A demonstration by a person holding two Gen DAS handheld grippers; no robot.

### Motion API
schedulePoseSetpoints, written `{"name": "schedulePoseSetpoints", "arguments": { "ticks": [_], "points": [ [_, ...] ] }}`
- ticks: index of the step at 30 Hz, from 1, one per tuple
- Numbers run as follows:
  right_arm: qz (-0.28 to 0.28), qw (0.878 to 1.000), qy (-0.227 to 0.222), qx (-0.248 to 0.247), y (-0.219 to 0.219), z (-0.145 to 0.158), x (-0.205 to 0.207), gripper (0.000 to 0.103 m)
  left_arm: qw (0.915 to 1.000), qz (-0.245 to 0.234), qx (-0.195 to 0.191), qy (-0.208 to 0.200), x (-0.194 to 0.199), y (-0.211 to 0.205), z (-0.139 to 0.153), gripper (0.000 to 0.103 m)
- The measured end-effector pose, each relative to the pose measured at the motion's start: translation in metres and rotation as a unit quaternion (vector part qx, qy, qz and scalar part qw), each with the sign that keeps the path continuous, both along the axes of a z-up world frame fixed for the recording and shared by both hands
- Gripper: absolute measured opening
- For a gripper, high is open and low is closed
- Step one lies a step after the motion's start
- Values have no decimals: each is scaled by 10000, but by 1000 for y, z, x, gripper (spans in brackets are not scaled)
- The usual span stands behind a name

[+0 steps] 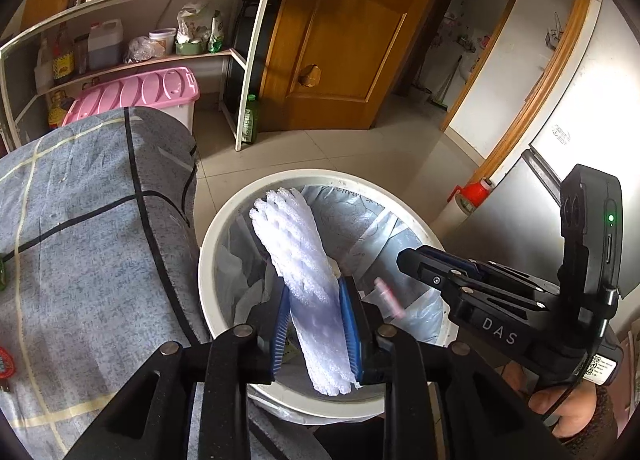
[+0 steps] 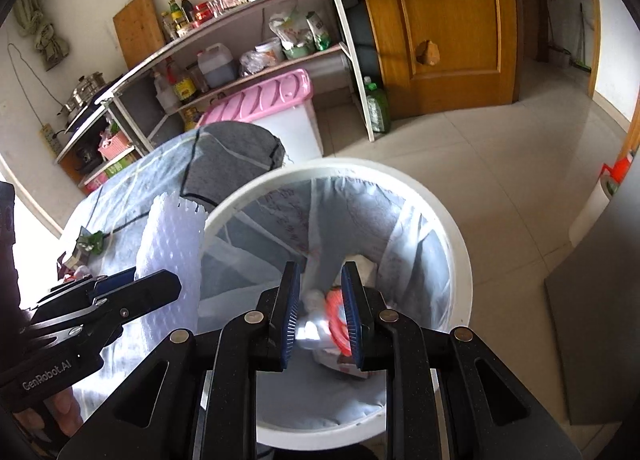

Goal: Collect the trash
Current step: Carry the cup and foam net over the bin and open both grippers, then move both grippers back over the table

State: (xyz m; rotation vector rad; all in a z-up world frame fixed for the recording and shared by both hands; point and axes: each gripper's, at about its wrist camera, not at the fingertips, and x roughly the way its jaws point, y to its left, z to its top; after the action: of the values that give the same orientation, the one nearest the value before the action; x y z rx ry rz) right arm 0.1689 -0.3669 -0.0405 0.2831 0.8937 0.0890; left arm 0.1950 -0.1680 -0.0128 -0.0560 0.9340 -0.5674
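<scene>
My left gripper (image 1: 316,324) is shut on a white foam net sleeve (image 1: 300,272) and holds it over the white trash bin (image 1: 212,248), which has a pale plastic liner. The sleeve also shows in the right wrist view (image 2: 172,244), held at the bin's left rim. My right gripper (image 2: 322,312) is open above the bin's mouth (image 2: 460,256); a blurred silver and orange wrapper (image 2: 324,324) is between its fingers, apparently falling into the bin. In the left wrist view the right gripper (image 1: 404,260) reaches over the bin from the right, with a small pink scrap (image 1: 386,296) below it.
A table with a grey-blue cloth (image 1: 80,228) stands left of the bin, with small wrappers (image 2: 90,244) on it. Behind are a shelf unit (image 1: 152,0), a pink-lidded box (image 1: 136,96), a green bottle (image 1: 249,122), a wooden door (image 1: 340,40) and tiled floor (image 2: 500,164).
</scene>
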Motion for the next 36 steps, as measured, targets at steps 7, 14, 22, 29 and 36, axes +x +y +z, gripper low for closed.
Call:
{"name": "schedulePoseSetpoints", "arguments": {
  "ticks": [7, 14, 22, 29, 36],
  "points": [
    [-65, 10000, -57, 48, -1, 0, -5, 48, 10000, -3, 66, -20, -2, 0, -3, 47],
    [-100, 9998, -138, 111, 3, 10, -12, 48, 9999, 83, 15, -95, -8, 11, 4, 48],
    [26, 9993, -322, 170, 22, 23, -20, 48, 9991, 344, 47, -258, -21, 43, 18, 48],
    [185, 9986, -441, 216, 46, 32, -25, 48, 9969, 685, 116, -361, -31, 76, 26, 48],
    [450, 9970, -585, 234, 76, 41, -27, 48, 9931, 1028, 181, -535, -46, 110, 33, 48]
  ]
}}
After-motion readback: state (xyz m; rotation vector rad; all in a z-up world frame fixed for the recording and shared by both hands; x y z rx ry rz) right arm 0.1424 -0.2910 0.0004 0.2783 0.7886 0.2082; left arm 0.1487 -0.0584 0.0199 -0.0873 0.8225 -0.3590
